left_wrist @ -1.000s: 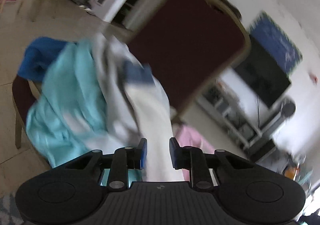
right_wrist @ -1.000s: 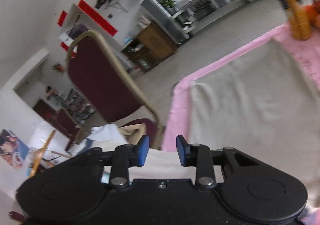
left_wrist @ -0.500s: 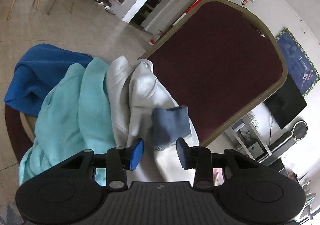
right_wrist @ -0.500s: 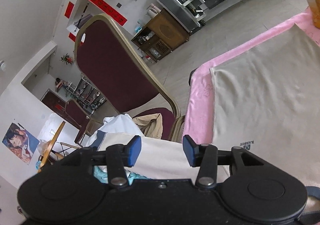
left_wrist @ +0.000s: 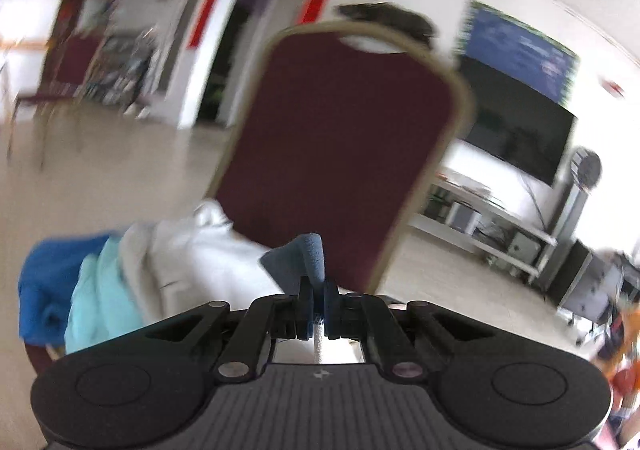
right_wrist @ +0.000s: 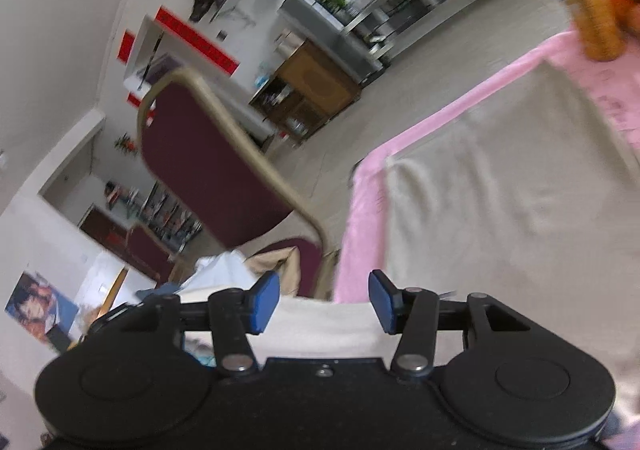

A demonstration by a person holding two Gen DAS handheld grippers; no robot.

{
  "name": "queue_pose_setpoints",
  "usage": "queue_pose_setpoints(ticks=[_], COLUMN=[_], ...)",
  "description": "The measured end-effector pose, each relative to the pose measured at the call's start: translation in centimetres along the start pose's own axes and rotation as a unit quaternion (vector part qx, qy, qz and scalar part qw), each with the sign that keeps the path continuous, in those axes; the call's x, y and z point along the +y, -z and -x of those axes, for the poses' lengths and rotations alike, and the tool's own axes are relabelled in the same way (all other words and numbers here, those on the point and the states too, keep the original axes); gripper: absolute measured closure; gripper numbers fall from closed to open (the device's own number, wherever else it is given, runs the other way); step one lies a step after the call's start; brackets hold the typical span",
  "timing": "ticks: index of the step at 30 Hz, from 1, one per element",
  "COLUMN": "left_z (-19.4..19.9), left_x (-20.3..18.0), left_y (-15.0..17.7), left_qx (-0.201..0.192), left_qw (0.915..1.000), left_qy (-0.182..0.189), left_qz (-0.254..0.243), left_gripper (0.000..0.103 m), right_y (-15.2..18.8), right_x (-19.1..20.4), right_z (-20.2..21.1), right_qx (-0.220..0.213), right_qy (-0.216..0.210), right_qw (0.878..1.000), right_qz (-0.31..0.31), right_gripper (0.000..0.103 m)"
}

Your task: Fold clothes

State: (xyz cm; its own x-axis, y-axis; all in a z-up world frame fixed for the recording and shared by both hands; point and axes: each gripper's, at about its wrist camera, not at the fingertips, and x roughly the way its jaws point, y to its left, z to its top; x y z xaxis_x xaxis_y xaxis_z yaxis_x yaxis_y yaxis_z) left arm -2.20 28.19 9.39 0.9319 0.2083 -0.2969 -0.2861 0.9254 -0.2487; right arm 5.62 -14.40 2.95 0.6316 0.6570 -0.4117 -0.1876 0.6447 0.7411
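My left gripper [left_wrist: 316, 290] is shut on the grey-blue cuff [left_wrist: 309, 255] of a white garment [left_wrist: 192, 250] and holds it up in front of a maroon chair back [left_wrist: 340, 138]. The garment trails left onto the chair's pile, beside a teal garment [left_wrist: 100, 298] and a blue one [left_wrist: 44, 282]. My right gripper [right_wrist: 324, 298] has its jaws opening, with nothing pressed between the pads. A cream cloth [right_wrist: 320, 326] lies just beneath it. Ahead, a cream garment [right_wrist: 500, 190] is spread flat on a pink cover [right_wrist: 360, 218].
The maroon chair [right_wrist: 208, 162] stands left of the pink-covered surface. An orange plush toy [right_wrist: 596, 22] sits at that surface's far right corner. A dark TV [left_wrist: 516, 126] and low shelving line the far wall, with bare floor between.
The left jaws closed on the grey-blue cuff and rose with it, so the clothes pile sits lower in view. The right jaws spread wider and the hand shifted slightly.
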Motion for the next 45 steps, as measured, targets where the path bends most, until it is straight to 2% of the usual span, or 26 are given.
queue_pose_setpoints(ticks=[3,6,10,13,15,21,22,23,26,28,29,31,34,36,37,39,42,43,45], left_z=[1.4,3.3,4.0,3.8,3.1,0.8,0.5,0.3,0.7,1.4,1.4,1.0,-1.6,-3.4,-4.3,-5.3,-5.5,-5.8,-5.8], left_x=[-5.3,-10.7,-17.7,-22.6,-25.6,-34.4,-35.6,-36.7,-37.6,-35.7,-34.4,-31.3,-24.7,-19.8,-17.3,-13.0,-9.4,-9.2,-9.5], left_y=[0.2,1.3,4.0,6.6,8.8,16.7,18.4,20.1,23.2,23.3,23.0,22.0,19.7,18.5,17.9,17.0,16.9,17.1,17.9], left_qx=[-0.017,-0.033,-0.05,-0.052,-0.039,0.04,0.058,0.077,0.136,0.144,0.147,0.156,0.179,0.202,0.214,0.236,0.252,0.261,0.281], left_qw=[0.9971,0.9894,0.9725,0.9574,0.9503,0.9377,0.9325,0.9251,0.8986,0.8914,0.8925,0.8989,0.9227,0.942,0.9491,0.9598,0.9642,0.9618,0.9529], left_qy=[0.028,0.063,0.108,0.137,0.155,0.214,0.221,0.227,0.262,0.266,0.26,0.242,0.169,0.104,0.071,0.032,-0.004,-0.009,-0.004], left_qz=[-0.069,-0.127,-0.2,-0.249,-0.267,-0.271,-0.279,-0.294,-0.325,-0.337,-0.338,-0.33,-0.297,-0.247,-0.22,-0.148,-0.083,-0.082,-0.115], left_gripper=[0.101,0.101,0.101,0.101,0.101,0.101,0.096,0.086,0.083,0.08,0.073,0.069,0.069,0.07,0.069,0.064,0.062,0.062,0.062], right_y=[-0.7,-1.1,-1.2,-0.8,-0.7,-1.4,-1.5,-1.6,-1.7,-1.6,-1.6,-1.5,-1.3,-1.2,-1.1,-1.1,-1.4,-1.5,-1.6], right_x=[-3.9,-8.3,-14.0,-17.6,-19.0,-20.6,-20.9,-21.3,-22.4,-22.8,-22.8,-22.4,-21.3,-20.4,-20.0,-19.3,-18.8,-18.8,-19.0], right_z=[2.6,4.2,5.7,6.4,6.5,7.2,7.3,7.3,7.6,7.8,7.7,7.3,6.4,5.4,4.8,3.3,1.2,0.5,-0.4], right_qx=[-0.011,-0.011,-0.021,-0.03,-0.026,-0.043,-0.046,-0.048,-0.051,-0.05,-0.047,-0.037,-0.017,-0.003,0.005,0.022,0.048,0.053,0.058], right_qy=[0.024,0.054,0.093,0.102,0.101,0.105,0.109,0.111,0.118,0.122,0.123,0.127,0.139,0.159,0.169,0.179,0.196,0.203,0.208], right_qw=[0.999,0.997,0.992,0.986,0.983,0.981,0.98,0.978,0.975,0.974,0.974,0.976,0.979,0.98,0.98,0.98,0.977,0.975,0.973], right_qz=[-0.026,-0.054,-0.088,-0.129,-0.151,-0.158,-0.162,-0.168,-0.184,-0.186,-0.184,-0.175,-0.146,-0.118,-0.104,-0.087,-0.071,-0.069,-0.075], right_gripper=[0.051,0.051,0.051,0.051,0.051,0.051,0.051,0.051,0.051,0.051,0.05,0.05,0.05,0.05,0.051,0.053,0.053,0.053,0.053])
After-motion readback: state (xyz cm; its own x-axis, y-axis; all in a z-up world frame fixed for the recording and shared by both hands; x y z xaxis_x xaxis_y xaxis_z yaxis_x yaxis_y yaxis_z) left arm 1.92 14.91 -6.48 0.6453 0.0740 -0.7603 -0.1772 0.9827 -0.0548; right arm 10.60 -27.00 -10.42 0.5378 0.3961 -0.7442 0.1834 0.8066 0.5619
